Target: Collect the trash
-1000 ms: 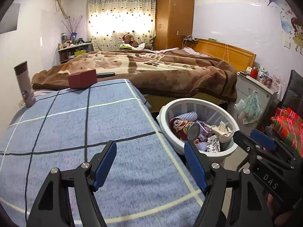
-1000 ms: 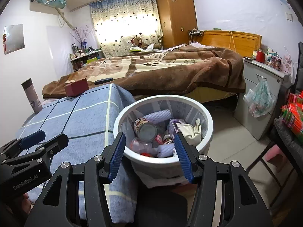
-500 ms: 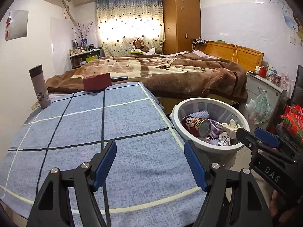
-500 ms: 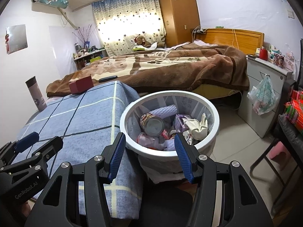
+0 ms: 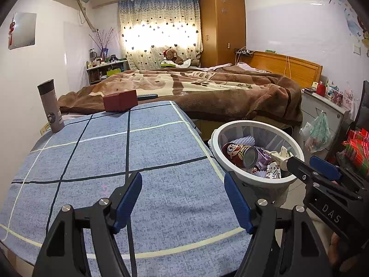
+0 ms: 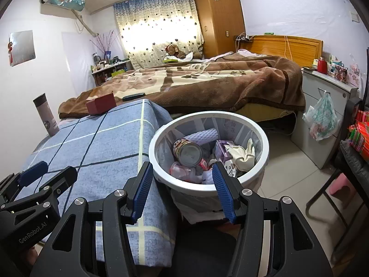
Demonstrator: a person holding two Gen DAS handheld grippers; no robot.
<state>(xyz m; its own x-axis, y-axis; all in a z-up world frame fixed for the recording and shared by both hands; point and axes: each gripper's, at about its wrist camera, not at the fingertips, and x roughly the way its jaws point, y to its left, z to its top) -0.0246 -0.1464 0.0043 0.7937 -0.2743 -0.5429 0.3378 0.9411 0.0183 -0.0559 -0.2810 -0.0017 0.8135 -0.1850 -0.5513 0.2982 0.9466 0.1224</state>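
Note:
A white round bin stands on the floor beside the table; it also shows in the left wrist view. Inside lie a cartoon-printed can, a purple foam sheet, a small purple box, a white glove and crumpled wrappers. My right gripper hovers open just in front of the bin's near rim, with nothing between its fingers. My left gripper is open and empty over the blue checked tablecloth. Each gripper shows in the other's view: left gripper, right gripper.
A dark red box and a grey thermos stand at the table's far end. Behind is a bed with a brown blanket. Right of the bin are a grey nightstand, a hanging plastic bag, a chair and a pink stool.
The left wrist view has swung a little, so the table, thermos and bin sit further right in it. The right wrist view has barely shifted. Both grippers stayed open and empty.

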